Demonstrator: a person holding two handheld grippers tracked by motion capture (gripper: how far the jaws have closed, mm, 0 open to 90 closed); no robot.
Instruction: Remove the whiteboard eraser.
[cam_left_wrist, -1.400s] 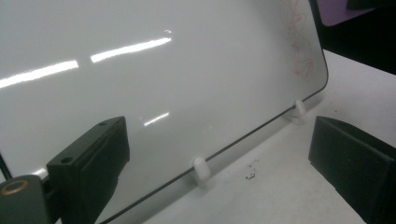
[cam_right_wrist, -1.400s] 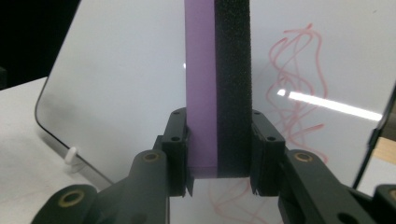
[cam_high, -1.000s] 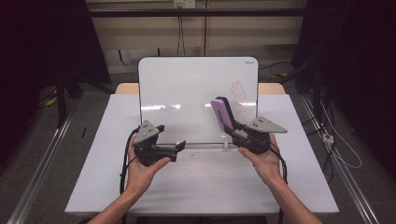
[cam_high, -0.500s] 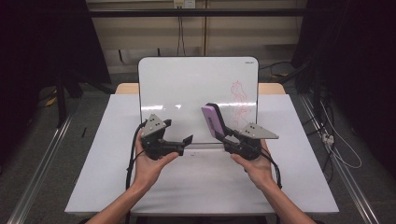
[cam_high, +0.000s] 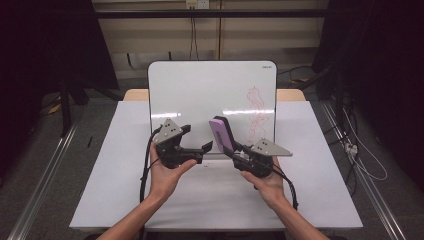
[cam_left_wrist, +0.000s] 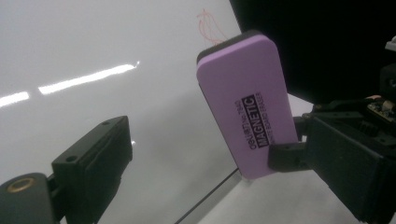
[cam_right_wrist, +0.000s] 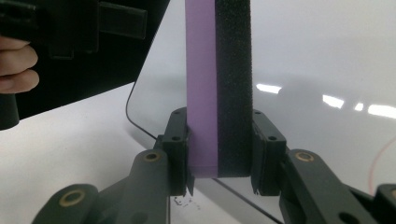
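A person stands at a white table (cam_high: 125, 175) w/ a two-jaw gripper in each hand, both held above the tabletop in front of a white, round-cornered whiteboard (cam_high: 200, 95) that leans upright at the far side. The right gripper (cam_high: 239, 151) is clamped on a purple rectangular whiteboard eraser w/ a black felt face (cam_high: 222, 135); its jaws press the two broad faces near the eraser's lower end, purple plastic on one side, felt on the other, as the right gripper view shows (cam_right_wrist: 218, 88). The eraser rises from the jaws, tilted up and toward the board, its top end just in front of the board's lower part. In the left gripper view the purple face carries the printed word MAGNETIC (cam_left_wrist: 247, 102). The left gripper (cam_high: 204, 148) has its jaws parted wide, nothing between them; it points toward the eraser, tips just beside its lower end, not touching as far as can be seen. Red scribbled marker lines (cam_high: 257, 107) sit on the board's right part, above and right of the eraser.
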